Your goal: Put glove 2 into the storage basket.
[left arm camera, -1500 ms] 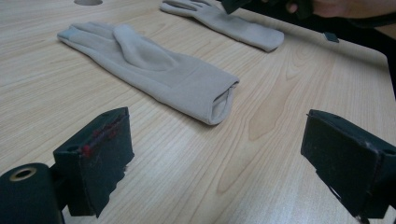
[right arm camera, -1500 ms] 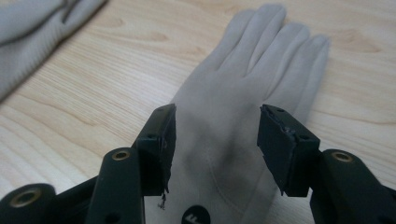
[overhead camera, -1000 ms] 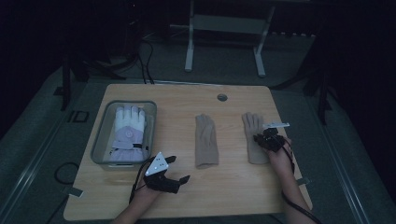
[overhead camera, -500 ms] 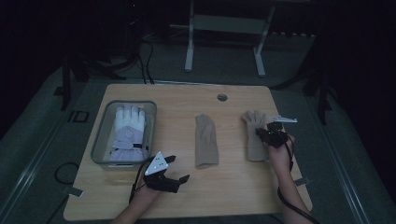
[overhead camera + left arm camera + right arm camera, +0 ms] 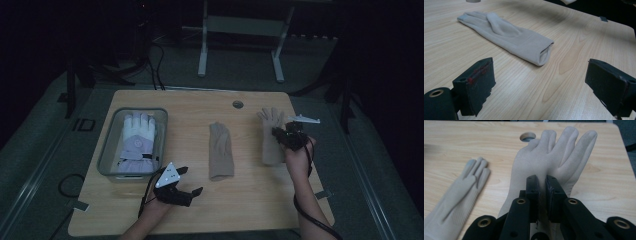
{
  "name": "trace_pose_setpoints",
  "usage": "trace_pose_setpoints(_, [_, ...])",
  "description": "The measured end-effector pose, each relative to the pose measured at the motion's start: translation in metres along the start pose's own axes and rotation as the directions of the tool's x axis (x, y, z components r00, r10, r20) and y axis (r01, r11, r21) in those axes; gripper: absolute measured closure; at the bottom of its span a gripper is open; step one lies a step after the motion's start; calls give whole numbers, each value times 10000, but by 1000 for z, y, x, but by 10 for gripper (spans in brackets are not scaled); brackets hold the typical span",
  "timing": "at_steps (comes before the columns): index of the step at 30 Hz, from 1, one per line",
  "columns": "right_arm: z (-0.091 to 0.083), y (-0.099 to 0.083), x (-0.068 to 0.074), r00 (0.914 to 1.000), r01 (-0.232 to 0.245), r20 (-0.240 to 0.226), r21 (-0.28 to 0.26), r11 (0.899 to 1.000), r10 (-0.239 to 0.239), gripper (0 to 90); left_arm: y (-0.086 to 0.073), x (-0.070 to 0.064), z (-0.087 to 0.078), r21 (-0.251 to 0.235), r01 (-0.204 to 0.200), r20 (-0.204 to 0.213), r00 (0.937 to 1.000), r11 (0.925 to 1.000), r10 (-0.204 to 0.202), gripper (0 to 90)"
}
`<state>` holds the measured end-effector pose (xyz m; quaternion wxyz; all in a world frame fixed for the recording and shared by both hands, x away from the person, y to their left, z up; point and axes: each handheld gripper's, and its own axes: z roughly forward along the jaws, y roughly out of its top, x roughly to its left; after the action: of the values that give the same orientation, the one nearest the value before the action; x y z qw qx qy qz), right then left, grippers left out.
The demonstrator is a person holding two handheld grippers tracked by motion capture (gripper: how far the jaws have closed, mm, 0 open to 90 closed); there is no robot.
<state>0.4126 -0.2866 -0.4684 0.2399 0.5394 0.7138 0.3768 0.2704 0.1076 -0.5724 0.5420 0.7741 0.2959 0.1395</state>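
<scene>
Jaws of the left hand-held gripper (image 5: 187, 181) stand wide apart near the front edge of the desk (image 5: 250, 210), with nothing between them; in the left gripper view (image 5: 539, 87) bare wood shows between the two black pads. Just beyond it lies the middle glove (image 5: 220, 151), flat on the desk, its open cuff toward the person and its fingers pointing away, long axis running front to back; the left gripper view shows that cuff (image 5: 545, 53) nearest the camera.

To the right, the right hand-held gripper (image 5: 278, 133) is clamped on the right glove (image 5: 270, 137). In the right gripper view (image 5: 541, 192) the jaws are pressed together on a pinch of fabric at the palm of this glove (image 5: 541, 160). Its fingers point away from the person toward the hole (image 5: 238, 104) in the desk, its cuff toward the front edge, roughly parallel to the middle glove (image 5: 459, 195).

At the left, a clear bin (image 5: 107, 160) holds a white and lilac padded glove (image 5: 136, 142), fingers pointing to the far side
</scene>
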Motion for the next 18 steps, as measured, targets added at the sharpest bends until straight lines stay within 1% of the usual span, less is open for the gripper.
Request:
trace_pose_setpoints(2, [-4,6,7,10000,15,-52,-70,10000,-15,818,0,0,0,28,21,-7,10000,10000,-21,90])
trace_pose_setpoints(7, [-8,13,23,9998,-47,-193,-136,9999,44,818,0,0,1,56,30,-27,10000,10000,-30,91])
trace_pose_setpoints(11, [-8,18,42,9991,13,-412,-246,9997,-23,818,0,0,1,79,25,-62,10000,10000,-24,90])
trace_pose_setpoints(14, [-6,20,58,9980,151,-603,-348,9993,-172,817,0,1,0,68,12,-57,10000,10000,-12,90])
trace_pose_setpoints(16, [-4,21,68,9959,280,-840,-492,9984,-321,815,0,1,0,24,19,-52,10000,10000,-19,90])
trace_pose_setpoints(18, [-2,22,78,9949,444,-874,-619,9971,-497,815,0,1,0,51,39,-89,10000,10000,-39,90])
